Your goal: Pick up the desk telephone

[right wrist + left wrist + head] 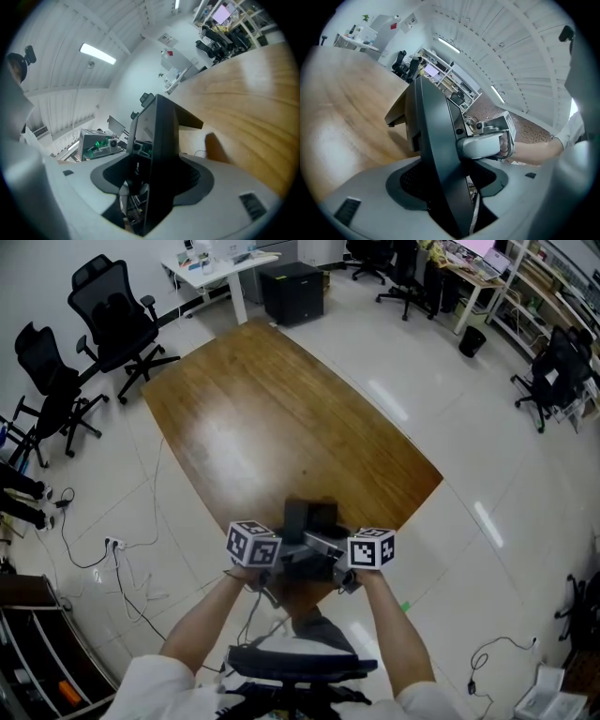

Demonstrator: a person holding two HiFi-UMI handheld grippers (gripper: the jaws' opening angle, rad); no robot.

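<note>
The dark desk telephone (309, 516) stands near the front edge of the wooden table (281, 418). My left gripper (286, 564) and right gripper (334, 568) reach in from its two sides and face each other. In the left gripper view the telephone (436, 131) runs edge-on between the jaws of the left gripper (450, 187); a gap with a pale cord shows on one side. The right gripper view shows the telephone (161, 136) as a slab between the jaws of the right gripper (154, 187), also with a gap on one side. Both grippers are open around it.
Black office chairs (117, 320) stand on the floor left of the table. A black cabinet (292, 292) and a white desk (211, 268) are beyond its far end. Cables (112, 549) lie on the floor at the left. A chair back (300, 667) is just below my arms.
</note>
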